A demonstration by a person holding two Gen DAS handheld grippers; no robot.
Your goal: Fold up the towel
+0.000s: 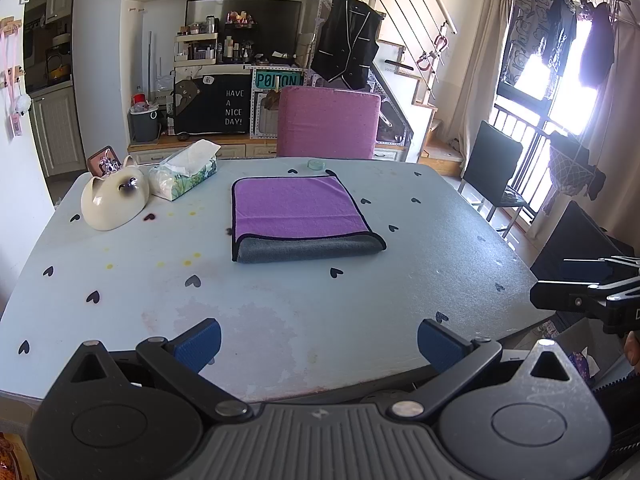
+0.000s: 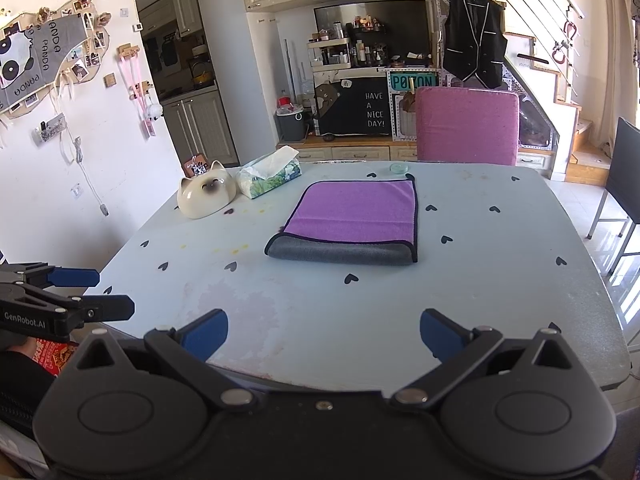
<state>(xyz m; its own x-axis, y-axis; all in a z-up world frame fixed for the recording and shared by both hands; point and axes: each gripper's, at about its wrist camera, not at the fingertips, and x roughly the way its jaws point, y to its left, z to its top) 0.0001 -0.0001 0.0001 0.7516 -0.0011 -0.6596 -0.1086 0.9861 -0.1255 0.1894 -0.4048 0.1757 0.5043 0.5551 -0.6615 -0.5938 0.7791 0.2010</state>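
The towel (image 1: pixel 298 210) lies flat near the middle of the bench (image 1: pixel 280 312), toward its far half, purple face up with the grey underside showing as a rolled band along its near edge; it looks already doubled over, the fold running along that near side, so I judge at least one fold is made and the black-trimmed far edge and corners are what would be taken up for another. It sits square to both views, well apart from either claw, which probably reflects a pause between folds. The left claw (image 1: pixel 318 344) hovers over the near rim of the bench, its blue pads spread wide with nothing between them; the right claw (image 2: pixel 324 338) does the same just to its right, equally wide and empty. Each shows in the other's view at the side, over the bench's near corners. To the far left of the towel stand a tissue pack (image 1: pixel 184 174) and a cat-shaped bowl (image 1: pixel 114 200), near one another but clear of the towel's left edge. A small round glass dish (image 1: pixel 317 164) sits just beyond the towel's far right corner, close enough to be nudged if that corner is lifted carelessly. A pink chair (image 1: pixel 328 122) stands behind the far rim. The near half of the bench and the whole right side of the towel are bare, giving ample room to approach and to swing cloth over.
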